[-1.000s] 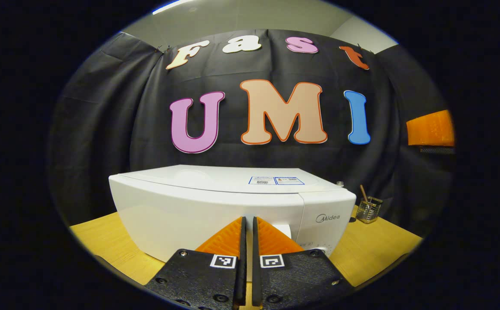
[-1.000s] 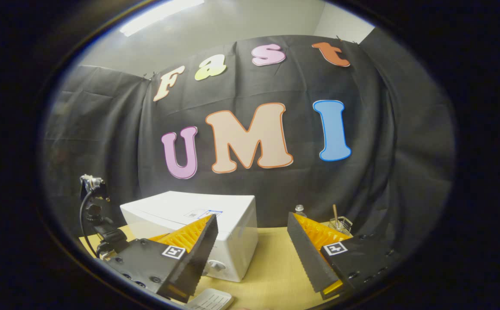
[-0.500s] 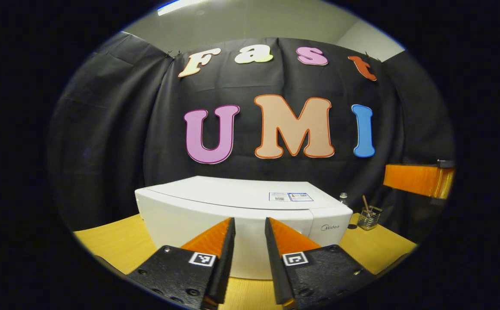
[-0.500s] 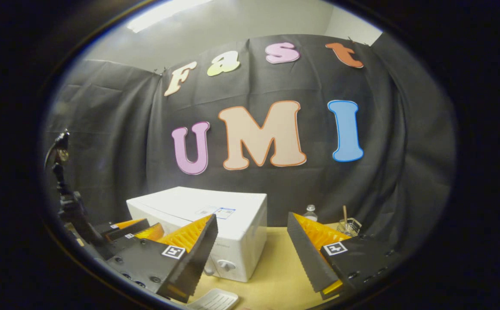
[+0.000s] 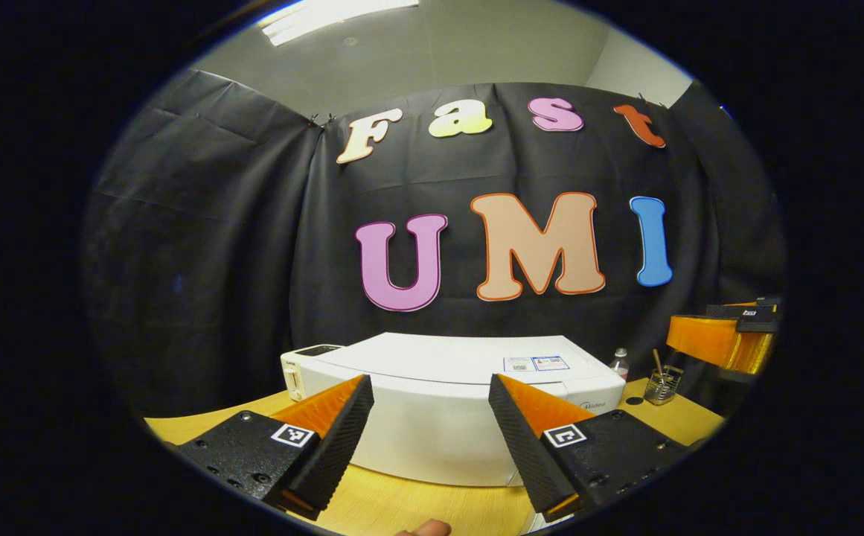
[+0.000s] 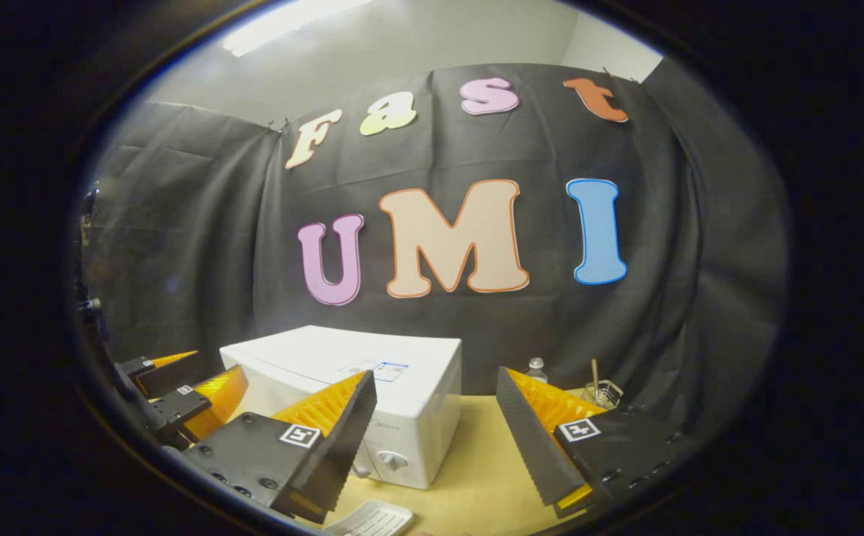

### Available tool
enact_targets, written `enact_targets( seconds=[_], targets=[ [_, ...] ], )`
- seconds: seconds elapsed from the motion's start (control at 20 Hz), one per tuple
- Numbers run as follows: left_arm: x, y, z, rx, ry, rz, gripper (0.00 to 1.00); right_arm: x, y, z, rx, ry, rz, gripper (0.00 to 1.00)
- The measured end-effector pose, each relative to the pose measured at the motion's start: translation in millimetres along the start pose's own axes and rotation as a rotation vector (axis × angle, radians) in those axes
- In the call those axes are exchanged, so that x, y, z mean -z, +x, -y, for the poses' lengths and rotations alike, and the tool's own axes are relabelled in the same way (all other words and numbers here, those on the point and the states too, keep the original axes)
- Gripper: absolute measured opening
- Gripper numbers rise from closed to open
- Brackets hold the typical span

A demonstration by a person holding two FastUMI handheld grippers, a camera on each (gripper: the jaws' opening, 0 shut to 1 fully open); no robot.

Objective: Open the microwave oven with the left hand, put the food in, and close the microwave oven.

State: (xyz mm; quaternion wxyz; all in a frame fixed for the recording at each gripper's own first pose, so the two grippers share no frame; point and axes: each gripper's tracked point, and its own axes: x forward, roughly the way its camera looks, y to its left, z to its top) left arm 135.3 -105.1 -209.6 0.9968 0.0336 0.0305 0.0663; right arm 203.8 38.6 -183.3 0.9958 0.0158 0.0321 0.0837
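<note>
The white microwave (image 5: pixel 446 432) stands on the wooden table (image 5: pixel 201 420), and from here its door looks flush with the body. My left gripper (image 5: pixel 429 380) is open, held back from the microwave's front with nothing between its fingers. In the right gripper view the microwave (image 6: pixel 372 380) sits left of centre, its knobs (image 6: pixel 393 460) facing me. My right gripper (image 6: pixel 435 374) is open and empty too. The left gripper (image 6: pixel 186 387) appears at the far left of that view, and the right gripper (image 5: pixel 722 335) at the far right of the left gripper view. A white ridged object (image 6: pixel 368 519) lies at the bottom edge.
A small wire holder (image 5: pixel 661 372) with a stick in it and a small bottle (image 5: pixel 620 359) stand on the table to the right of the microwave, near the black cloth wall. A fingertip (image 5: pixel 424 528) pokes in at the bottom edge.
My left gripper went from shut, close against the microwave's front, to wide open, and drew back and to the left. The right gripper stayed open and barely shifted.
</note>
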Motion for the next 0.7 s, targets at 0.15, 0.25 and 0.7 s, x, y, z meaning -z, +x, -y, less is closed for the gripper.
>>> enact_targets(
  seconds=[0.15,0.25,0.7],
  targets=[
    [-4,-7,2,-0.002,0.005,0.001,0.96,-2,-1,-5,-0.019,-0.005,0.004,0.92],
    [-6,-9,1,-0.006,0.004,0.005,0.96,0,-2,-7,-0.031,-0.008,0.002,0.92],
    [-19,-12,-10,-0.055,-0.018,0.056,0.96,3,5,14,0.011,0.021,-0.012,0.92]
  ],
)
